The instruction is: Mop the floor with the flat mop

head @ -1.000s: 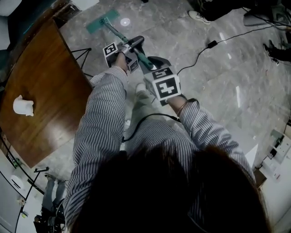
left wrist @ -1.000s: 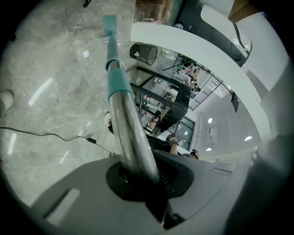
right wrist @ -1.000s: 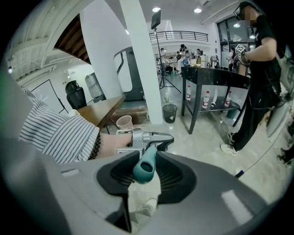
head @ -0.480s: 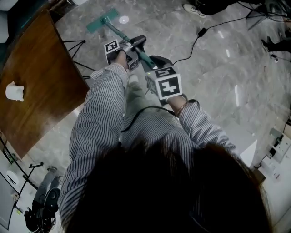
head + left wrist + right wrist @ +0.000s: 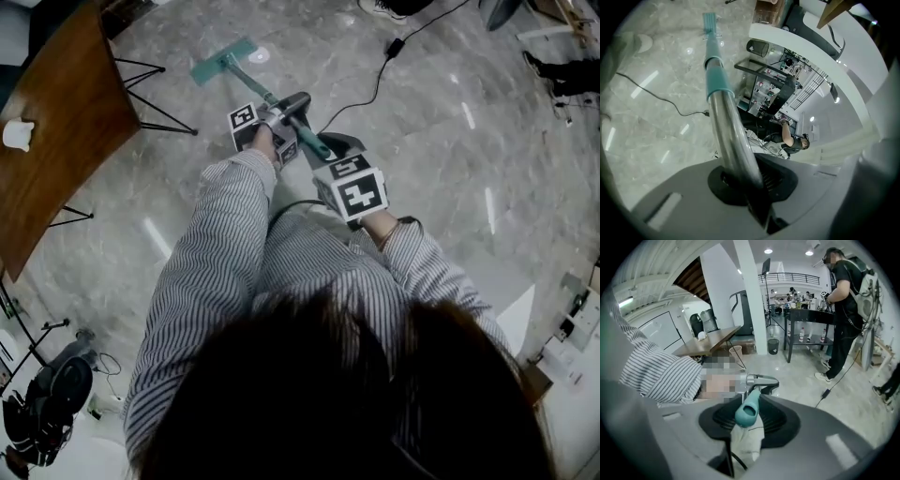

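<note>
Your left gripper [image 5: 281, 114] and right gripper [image 5: 323, 148] both clamped the flat mop [image 5: 251, 82]; sweeping toward ten o'clock could've struck the wooden table [image 5: 66, 112] legs.

The left arm [image 5: 211, 244] and the right arm [image 5: 427, 272], both in striped sleeves, are stretched forward. The left tongs [image 5: 289, 114] are clamped on the mop handle [image 5: 253, 82]. Just behind, the right tongs [image 5: 326, 152] are closed on its teal end.
</note>
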